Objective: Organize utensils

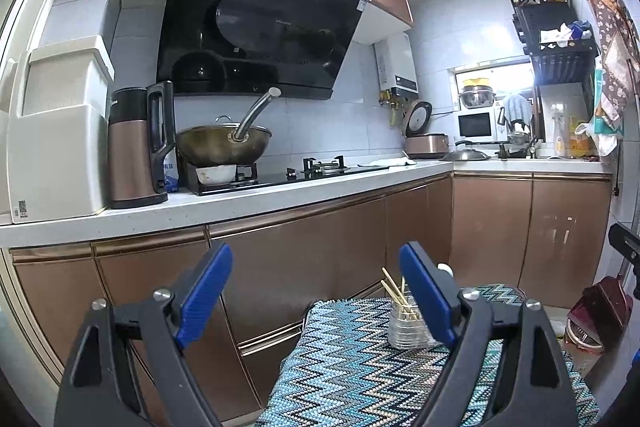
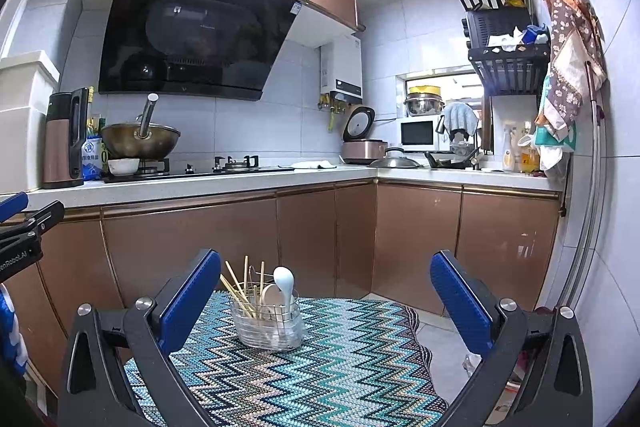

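A clear utensil holder [image 2: 267, 323] stands on a table with a zigzag-patterned cloth [image 2: 320, 379]. It holds several wooden chopsticks [image 2: 240, 291], a white spoon [image 2: 284, 285] and a wooden spoon [image 2: 272, 295]. My right gripper [image 2: 326, 291] is open and empty, held above the table's near side, with the holder between and beyond its fingers. My left gripper [image 1: 316, 287] is open and empty, to the left of the holder [image 1: 408, 327], whose right part is hidden behind the right finger [image 1: 426, 299]. The chopsticks [image 1: 394, 291] stick out of it.
Copper-coloured kitchen cabinets [image 2: 200, 235] stand close behind the table. The counter [image 2: 200, 183] carries a kettle [image 2: 66, 139], a wok with a ladle [image 2: 140, 139] on the stove, a rice cooker [image 2: 364, 143] and a microwave [image 2: 420, 135]. A red bag [image 1: 600, 315] sits on the floor at the right.
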